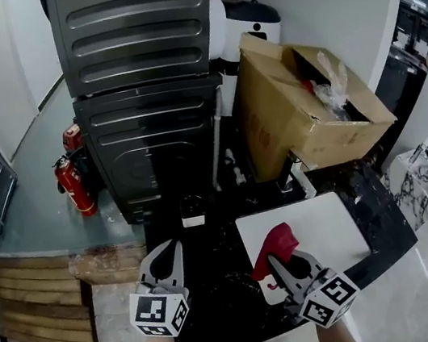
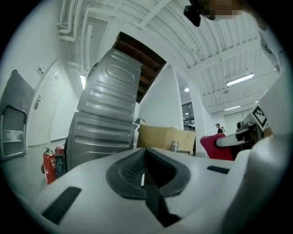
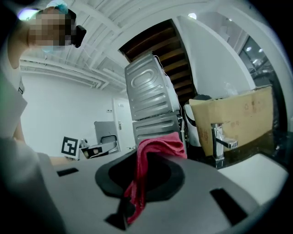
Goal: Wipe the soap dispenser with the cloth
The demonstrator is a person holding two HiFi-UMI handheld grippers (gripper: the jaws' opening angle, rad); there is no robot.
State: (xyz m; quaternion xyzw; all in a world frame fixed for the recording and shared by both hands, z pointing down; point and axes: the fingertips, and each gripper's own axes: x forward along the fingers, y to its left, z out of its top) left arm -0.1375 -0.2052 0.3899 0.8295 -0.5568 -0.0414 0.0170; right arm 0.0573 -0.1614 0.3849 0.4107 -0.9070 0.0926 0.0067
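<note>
A small dark bottle with a white label (image 1: pixel 192 211), seemingly the soap dispenser, stands at the far edge of the black counter (image 1: pixel 210 289). My left gripper (image 1: pixel 167 254) hovers over the counter just short of it, its jaws shut with nothing between them (image 2: pixel 145 155). To its right, my right gripper (image 1: pixel 283 260) is shut on a red cloth (image 1: pixel 276 243) over the near left corner of the white sink basin (image 1: pixel 323 229). In the right gripper view the cloth (image 3: pixel 158 144) drapes out of the shut jaws (image 3: pixel 143 160). The bottle shows in neither gripper view.
A chrome faucet (image 1: pixel 288 180) stands behind the basin. An open cardboard box (image 1: pixel 306 109) sits at the back right. Two stacked grey appliances (image 1: pixel 145 80) rise behind the counter, with red fire extinguishers (image 1: pixel 74 182) on the floor at left and wooden boards (image 1: pixel 39 295) nearer.
</note>
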